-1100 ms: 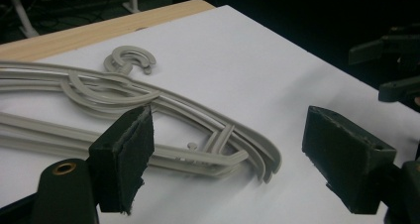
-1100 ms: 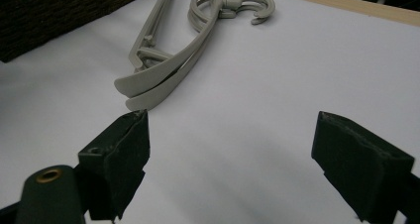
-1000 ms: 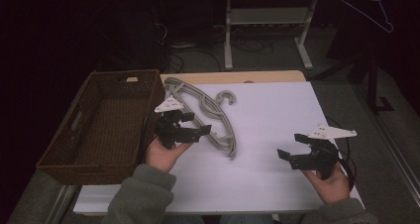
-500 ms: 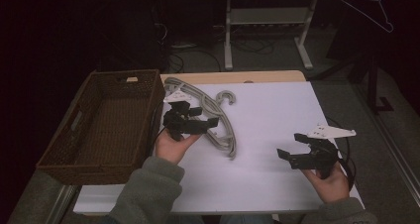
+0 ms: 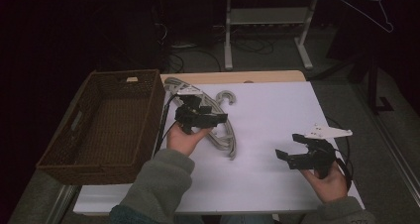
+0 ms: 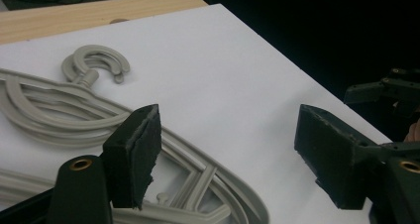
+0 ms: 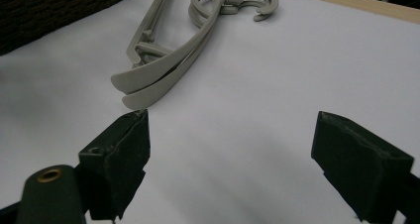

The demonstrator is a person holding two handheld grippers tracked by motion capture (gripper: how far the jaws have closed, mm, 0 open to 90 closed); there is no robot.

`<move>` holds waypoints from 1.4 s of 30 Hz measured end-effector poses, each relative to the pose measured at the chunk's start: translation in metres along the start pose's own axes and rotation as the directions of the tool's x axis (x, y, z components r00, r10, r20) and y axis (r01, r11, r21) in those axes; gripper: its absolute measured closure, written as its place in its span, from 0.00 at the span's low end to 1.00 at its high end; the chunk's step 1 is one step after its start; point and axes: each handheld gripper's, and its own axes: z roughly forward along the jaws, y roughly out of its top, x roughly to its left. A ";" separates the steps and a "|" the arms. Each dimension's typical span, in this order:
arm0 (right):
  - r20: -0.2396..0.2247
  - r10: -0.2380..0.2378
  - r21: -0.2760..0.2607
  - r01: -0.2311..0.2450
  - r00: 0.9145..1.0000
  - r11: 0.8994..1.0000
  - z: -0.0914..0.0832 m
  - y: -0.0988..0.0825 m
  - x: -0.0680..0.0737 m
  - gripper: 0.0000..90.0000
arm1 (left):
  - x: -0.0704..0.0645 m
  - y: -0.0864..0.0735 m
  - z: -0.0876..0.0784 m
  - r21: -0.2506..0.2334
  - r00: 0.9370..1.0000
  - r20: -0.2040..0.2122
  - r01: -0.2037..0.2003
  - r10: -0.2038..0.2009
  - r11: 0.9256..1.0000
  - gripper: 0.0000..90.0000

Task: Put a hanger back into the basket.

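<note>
A stack of grey plastic hangers (image 5: 227, 137) (image 6: 94, 68) (image 7: 163, 65) lies on the white table top (image 5: 277, 110), hooks toward the far edge. My left gripper (image 5: 214, 117) (image 6: 228, 130) hovers over the middle of the hangers, jaws pointing right. Its jaws have just been closing a little but still stand wide apart, and its pads press on nothing; one jaw hangs above a hanger arm. My right gripper (image 5: 288, 145) (image 7: 230, 135) stands open near the front right of the table, empty, with the hangers' arm tips just beyond its left jaw.
A dark wicker basket (image 5: 126, 76) sits empty at the table's left, close beside the hangers. A strip of bare wood (image 5: 257, 77) edges the far side. Behind the table stand a white metal frame (image 5: 267, 21) and floor cables; a wire hanger (image 5: 369, 6) hangs top right.
My left hand has moved away from the person and slightly right, coming over the hangers. The right hand has stayed where it was.
</note>
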 end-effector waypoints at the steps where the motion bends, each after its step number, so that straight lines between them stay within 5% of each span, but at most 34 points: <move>1: 0.000 0.000 -0.001 0.000 1.000 1.000 0.000 0.000 0.000 0.16 | 0.000 0.001 0.002 0.002 1.000 0.002 0.000 0.000 1.000 0.29; 11: -0.011 -0.005 0.000 0.005 1.000 1.000 0.002 -0.001 -0.001 0.16 | 0.006 0.007 0.030 0.044 0.998 0.002 0.056 -0.056 0.997 0.30; 18: -0.019 -0.005 -0.002 0.005 1.000 1.000 0.003 0.000 -0.003 0.17 | 0.018 0.003 0.047 0.086 0.991 -0.015 0.135 -0.134 0.987 0.34; 27: -0.030 -0.003 0.001 0.003 1.000 1.000 0.006 -0.001 -0.001 0.17 | 0.032 -0.003 0.073 0.123 0.972 -0.065 0.232 -0.225 0.965 0.36; 29: -0.030 -0.001 0.002 0.002 1.000 1.000 0.006 -0.001 -0.001 0.17 | 0.034 -0.004 0.076 0.137 0.972 -0.078 0.229 -0.220 0.964 0.37; 34: -0.031 0.005 -0.006 -0.006 0.999 1.000 0.005 -0.001 -0.004 0.17 | 0.041 -0.007 0.089 0.154 0.950 -0.127 0.304 -0.286 0.940 0.39; 42: -0.037 0.005 -0.003 -0.005 0.999 1.000 0.008 0.000 -0.005 0.17 | 0.037 -0.004 0.109 0.206 0.932 -0.232 0.325 -0.276 0.923 0.41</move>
